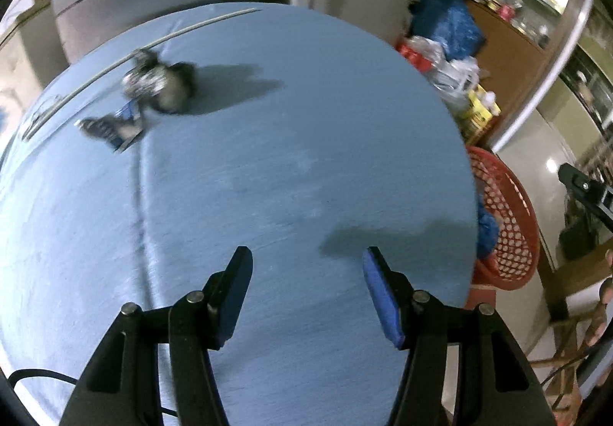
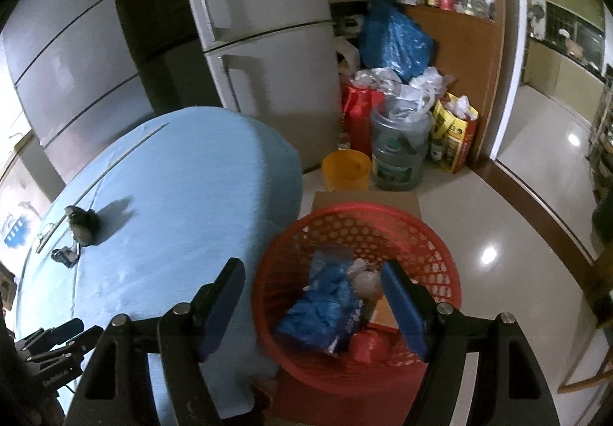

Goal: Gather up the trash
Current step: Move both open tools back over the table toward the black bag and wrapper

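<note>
Two grippers, both spread wide and empty. The right gripper (image 2: 312,305) hangs over a red basket (image 2: 440,253) holding a blue wrapper (image 2: 325,307). The left gripper (image 1: 306,295) faces a blue table (image 1: 287,158) — crumpled trash (image 1: 157,85) lies far across it, likely the next pickup, requiring a long reach.

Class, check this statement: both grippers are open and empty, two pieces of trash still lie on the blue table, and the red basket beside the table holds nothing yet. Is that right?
Not quite. The red basket already holds trash: a crumpled blue bag and other scraps, as the right wrist view shows. The rest stands: the left gripper and right gripper are open and empty, and a dark wad and a wrapper lie on the blue table.
</note>
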`<state>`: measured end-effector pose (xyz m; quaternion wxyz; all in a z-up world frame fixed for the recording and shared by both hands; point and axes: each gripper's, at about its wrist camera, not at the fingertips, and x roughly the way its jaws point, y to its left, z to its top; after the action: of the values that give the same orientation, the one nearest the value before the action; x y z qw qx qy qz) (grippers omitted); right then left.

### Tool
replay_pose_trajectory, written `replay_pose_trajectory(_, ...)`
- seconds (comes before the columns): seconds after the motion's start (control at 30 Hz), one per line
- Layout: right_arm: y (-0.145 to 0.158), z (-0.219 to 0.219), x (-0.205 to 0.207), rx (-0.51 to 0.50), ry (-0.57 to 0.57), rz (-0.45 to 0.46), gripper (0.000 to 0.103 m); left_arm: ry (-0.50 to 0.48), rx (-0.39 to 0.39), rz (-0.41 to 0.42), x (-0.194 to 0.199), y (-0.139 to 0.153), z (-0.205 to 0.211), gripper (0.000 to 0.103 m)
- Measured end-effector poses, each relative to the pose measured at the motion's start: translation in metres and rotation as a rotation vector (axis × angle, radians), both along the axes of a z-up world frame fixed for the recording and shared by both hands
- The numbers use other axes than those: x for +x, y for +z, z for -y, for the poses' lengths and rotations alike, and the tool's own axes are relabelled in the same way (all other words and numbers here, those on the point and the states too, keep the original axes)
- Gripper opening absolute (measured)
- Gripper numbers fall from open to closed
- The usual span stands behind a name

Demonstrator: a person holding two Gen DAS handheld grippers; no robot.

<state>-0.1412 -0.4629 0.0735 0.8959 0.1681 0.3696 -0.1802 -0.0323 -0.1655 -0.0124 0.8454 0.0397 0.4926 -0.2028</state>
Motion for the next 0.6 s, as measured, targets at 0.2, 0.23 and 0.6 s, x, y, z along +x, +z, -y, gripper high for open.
replay_pose_trajectory(0.2,0.006,-0.027,0.017,-0.019,0.058,0.001,0.077,0.075,-0.009,0.003,0.002,-0.001,-0.032,0.061)
replay_pose_trajectory(0.23,0.006,-0.031,0.02,-0.02,0.067,0.002,0.077,0.085,-0.011,0.001,0.004,-0.001,-0.037,0.061)
replay_pose_trajectory(0.6,0.0,-0.093,0.064,-0.018,0.215,-0.01,0.077,0.215,0.012,0.003,0.008,-0.008,-0.088,0.061)
